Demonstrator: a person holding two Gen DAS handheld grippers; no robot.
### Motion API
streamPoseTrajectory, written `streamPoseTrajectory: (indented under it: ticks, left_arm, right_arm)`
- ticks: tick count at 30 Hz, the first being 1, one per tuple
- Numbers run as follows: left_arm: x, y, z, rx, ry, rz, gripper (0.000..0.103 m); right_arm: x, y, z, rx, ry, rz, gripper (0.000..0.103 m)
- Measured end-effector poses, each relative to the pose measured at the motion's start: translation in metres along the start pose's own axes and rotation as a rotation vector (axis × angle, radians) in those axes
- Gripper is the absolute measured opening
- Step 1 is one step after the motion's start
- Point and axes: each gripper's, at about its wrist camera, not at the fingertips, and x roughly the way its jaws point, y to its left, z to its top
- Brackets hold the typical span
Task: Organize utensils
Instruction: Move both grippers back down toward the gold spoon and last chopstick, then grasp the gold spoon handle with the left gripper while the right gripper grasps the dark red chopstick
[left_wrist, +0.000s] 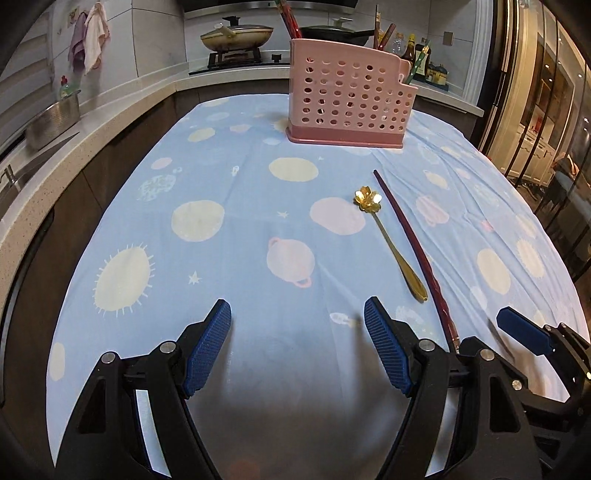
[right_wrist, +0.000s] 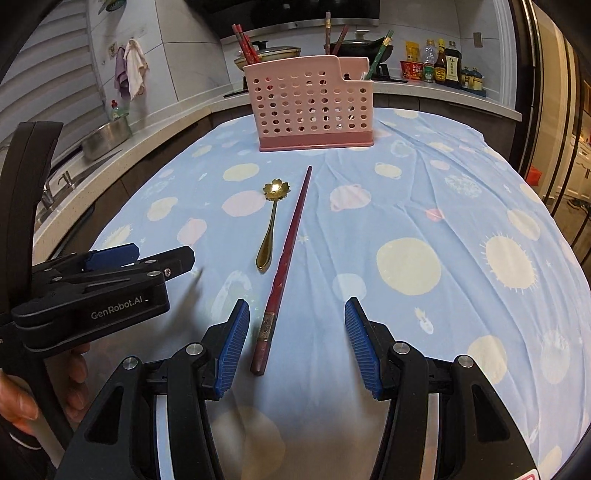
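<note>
The right gripper (right_wrist: 297, 334) hangs low over the desk (right_wrist: 424, 192), tilted downward, its jaws apart and holding nothing. The thick end of a dark red chopstick (right_wrist: 286, 254) lies on the blue patterned cloth between them, nearer the left jaw and touching neither; its thin tip runs away ahead toward a pink perforated utensil holder (right_wrist: 314, 105) standing at the far end of the cloth. Just left of the chopstick, ahead of the left jaw, lies a gold spoon (right_wrist: 271, 225) with a flower-shaped bowl, bowl end farthest away.

The left gripper (left_wrist: 297, 325) is also tilted down over the cloth, jaws wide apart and empty, only bare cloth between them. Spoon (left_wrist: 391, 240) and chopstick (left_wrist: 413, 251) lie ahead and to the right of its right jaw.

The right wrist view shows the left gripper's black body from the side at its left edge, with a person's fingers (right_wrist: 22, 406) around the handle. The left wrist view catches one blue pad of the right gripper at its right edge. Several chopsticks stand in the holder.
</note>
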Motion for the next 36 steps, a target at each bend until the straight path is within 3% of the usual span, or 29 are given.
streamPoseTrajectory:
  ticks: [5,9,19,22,29,36]
  left_arm:
    - [0.007,0.002,-0.007,-0.003,0.028,0.004,0.071]
    - [0.006,0.002,-0.008,-0.005,0.023,0.001,0.081]
    - [0.010,0.001,-0.009,0.002,0.038,-0.004,0.087]
    - [0.010,0.001,-0.009,0.002,0.038,-0.007,0.088]
    - [0.010,0.000,-0.009,0.005,0.040,-0.002,0.088]
    - [0.008,-0.014,-0.005,0.029,0.031,-0.033,0.088]
  right_arm:
    - [0.004,0.004,-0.002,-0.021,0.017,-0.011,0.053]
    - [0.007,0.003,-0.002,-0.016,0.038,-0.020,0.050]
    - [0.012,0.012,-0.004,-0.060,0.050,-0.069,0.046]
    - [0.012,0.014,-0.004,-0.070,0.049,-0.076,0.040]
    - [0.010,0.007,-0.004,-0.053,0.042,-0.069,0.008]
    - [0.007,-0.027,-0.001,0.055,0.040,-0.051,0.007]
